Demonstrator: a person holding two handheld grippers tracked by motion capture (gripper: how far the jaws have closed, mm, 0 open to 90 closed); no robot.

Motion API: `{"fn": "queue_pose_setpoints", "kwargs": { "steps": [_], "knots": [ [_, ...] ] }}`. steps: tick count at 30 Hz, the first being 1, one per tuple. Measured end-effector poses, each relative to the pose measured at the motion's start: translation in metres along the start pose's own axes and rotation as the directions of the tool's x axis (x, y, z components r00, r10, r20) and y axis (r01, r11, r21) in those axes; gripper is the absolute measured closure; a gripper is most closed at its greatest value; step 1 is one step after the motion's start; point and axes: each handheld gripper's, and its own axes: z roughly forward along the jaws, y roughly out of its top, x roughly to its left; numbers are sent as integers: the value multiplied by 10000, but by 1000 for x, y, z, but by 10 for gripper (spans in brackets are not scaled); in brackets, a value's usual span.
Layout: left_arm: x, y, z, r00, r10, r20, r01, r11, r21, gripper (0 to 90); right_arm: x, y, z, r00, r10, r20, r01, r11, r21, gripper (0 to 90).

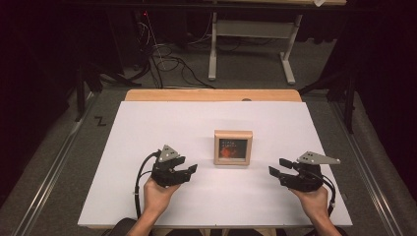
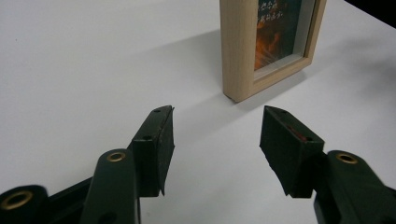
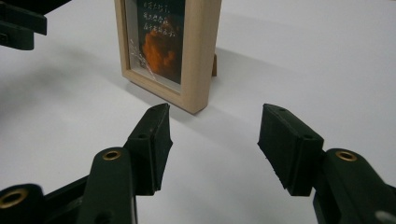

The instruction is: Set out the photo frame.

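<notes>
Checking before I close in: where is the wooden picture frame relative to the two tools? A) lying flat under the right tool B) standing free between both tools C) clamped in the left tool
B: the picture frame stands upright on the table, apart from the open left tool and right tool.

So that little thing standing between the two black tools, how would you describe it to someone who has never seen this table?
Start from the white table top and go to its middle. There, between the left gripper and the right gripper and touched by neither, stands a small picture frame. It is pale wood around a dark picture with an orange shape and light lettering, the one wooden, upright thing on the white surface.
</notes>
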Motion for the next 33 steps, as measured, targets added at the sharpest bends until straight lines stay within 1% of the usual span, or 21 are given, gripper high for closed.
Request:
{"fn": "queue_pose_setpoints", "kwargs": {
  "steps": [5,7,9,11,12,13,14,15,17,18,20,22,24,26,27,32,33],
  "knots": [
    [3,-3,3,10000,-58,-38,59,9999,97,445,3,-1,2,10000,-23,28,23,10000,17,441],
    [3,-4,5,9999,16,-120,-14,9999,172,445,5,-1,3,9999,-87,70,87,10000,24,441],
    [3,-4,5,9999,52,-96,-50,9998,185,445,6,-2,4,9999,-130,67,129,9999,64,442],
    [2,-4,5,9996,220,-193,-216,9996,187,443,7,-2,6,9999,-74,80,73,10000,67,443],
    [1,-5,5,9990,344,-283,-336,9990,278,442,7,-3,6,9999,-93,110,92,9999,54,445],
    [1,-5,7,9975,546,-457,-527,9977,418,440,7,-6,7,9998,-107,170,107,9999,-6,449],
    [1,-6,9,9962,656,-575,-622,9963,589,440,7,-6,7,9998,-107,170,107,9999,-6,449],
    [1,-6,10,9962,674,-554,-633,9953,737,439,6,-7,8,9998,-46,195,46,10000,42,450],
    [1,-6,13,9965,662,-517,-615,9942,877,434,5,-9,10,9996,-67,277,62,9998,190,450],
    [2,-6,14,9967,663,-468,-618,9939,916,432,5,-10,10,9994,1,359,-9,9998,215,450],
    [2,-6,17,9969,655,-447,-608,9933,986,432,2,-10,11,9989,-72,458,61,9997,227,450],
    [4,-6,21,9973,581,-440,-531,9929,1061,432,0,-10,12,9985,-43,543,31,9997,223,450],
    [6,-6,25,9977,494,-455,-439,9924,1147,433,-4,-10,14,9979,192,618,-212,9993,317,450],
    [8,-6,28,9976,483,-489,-421,9917,1217,433,-6,-10,16,9979,181,621,-199,9994,279,450],
    [9,-6,29,9977,460,-489,-397,9915,1240,433,-9,-10,17,9977,227,641,-250,9991,354,450],
    [13,-7,30,9978,243,-611,-172,9933,1140,433,-12,-10,21,9969,295,729,-326,9986,424,450],
    [15,-7,31,9975,268,-654,-192,9932,1148,433,-12,-10,22,9966,326,763,-360,9984,435,450]
  ]
}}
